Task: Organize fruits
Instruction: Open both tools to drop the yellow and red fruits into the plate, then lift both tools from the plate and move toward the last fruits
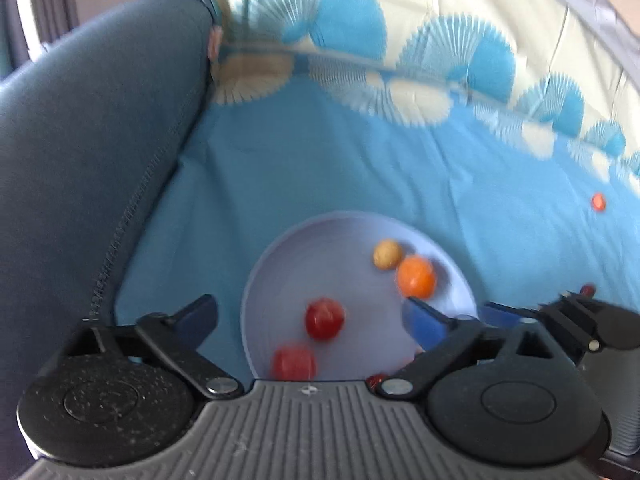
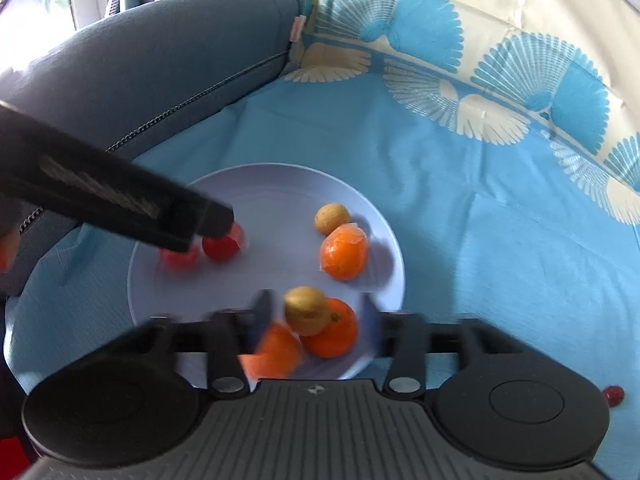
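Note:
A lavender plate (image 2: 288,188) lies on a blue cloth; it also shows in the left wrist view (image 1: 320,240). On it are two red fruits (image 1: 324,318), an orange (image 2: 344,254), a tan round fruit (image 2: 331,218), and near the front another orange (image 2: 336,332) with a tan fruit (image 2: 306,310) on it. A blurred orange fruit (image 2: 276,352) sits by my right gripper's (image 2: 316,312) left finger. My right gripper is open over the plate's near edge. My left gripper (image 1: 312,316) is open wide above the red fruits; it appears in the right wrist view (image 2: 208,216).
A grey-blue sofa arm (image 1: 80,140) rises at the left. A cream cloth with blue fans (image 2: 500,40) covers the back. A small red fruit (image 1: 599,202) lies on the cloth at the right, and another (image 2: 613,394) lies near the right gripper's body.

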`<action>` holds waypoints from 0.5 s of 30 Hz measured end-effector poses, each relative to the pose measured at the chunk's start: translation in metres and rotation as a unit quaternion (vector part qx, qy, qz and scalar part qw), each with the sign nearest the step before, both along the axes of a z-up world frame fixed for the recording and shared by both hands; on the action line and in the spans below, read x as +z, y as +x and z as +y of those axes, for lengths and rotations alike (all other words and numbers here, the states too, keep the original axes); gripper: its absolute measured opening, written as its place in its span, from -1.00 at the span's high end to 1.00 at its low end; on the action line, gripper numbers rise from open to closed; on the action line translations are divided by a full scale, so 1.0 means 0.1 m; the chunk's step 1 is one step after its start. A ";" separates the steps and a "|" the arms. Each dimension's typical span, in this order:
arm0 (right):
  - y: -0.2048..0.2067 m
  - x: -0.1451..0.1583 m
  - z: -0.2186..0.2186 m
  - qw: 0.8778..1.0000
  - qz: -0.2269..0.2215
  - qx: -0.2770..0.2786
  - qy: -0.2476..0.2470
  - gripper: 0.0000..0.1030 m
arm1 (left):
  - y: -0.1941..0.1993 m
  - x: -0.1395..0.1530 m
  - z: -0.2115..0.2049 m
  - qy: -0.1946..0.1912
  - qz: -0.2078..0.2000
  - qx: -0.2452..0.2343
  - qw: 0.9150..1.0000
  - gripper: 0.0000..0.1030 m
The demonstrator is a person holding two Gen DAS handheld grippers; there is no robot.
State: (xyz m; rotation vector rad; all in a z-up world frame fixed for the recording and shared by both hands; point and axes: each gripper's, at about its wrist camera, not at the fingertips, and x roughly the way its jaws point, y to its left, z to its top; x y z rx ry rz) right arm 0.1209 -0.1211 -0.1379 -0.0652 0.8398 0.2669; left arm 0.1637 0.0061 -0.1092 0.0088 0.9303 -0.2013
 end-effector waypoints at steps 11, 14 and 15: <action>-1.09 0.50 -0.22 0.995 0.060 -0.060 0.054 -0.82 | -1.07 0.42 0.29 0.011 0.038 0.029 0.999 -0.99; -1.39 0.66 -0.20 0.993 0.066 -0.074 0.069 -0.88 | -1.38 0.57 0.38 0.009 0.036 0.045 0.998 -0.99; -1.49 0.72 -0.19 0.992 0.063 -0.076 0.073 -0.90 | -1.49 0.62 0.42 0.006 0.033 0.050 0.998 -0.99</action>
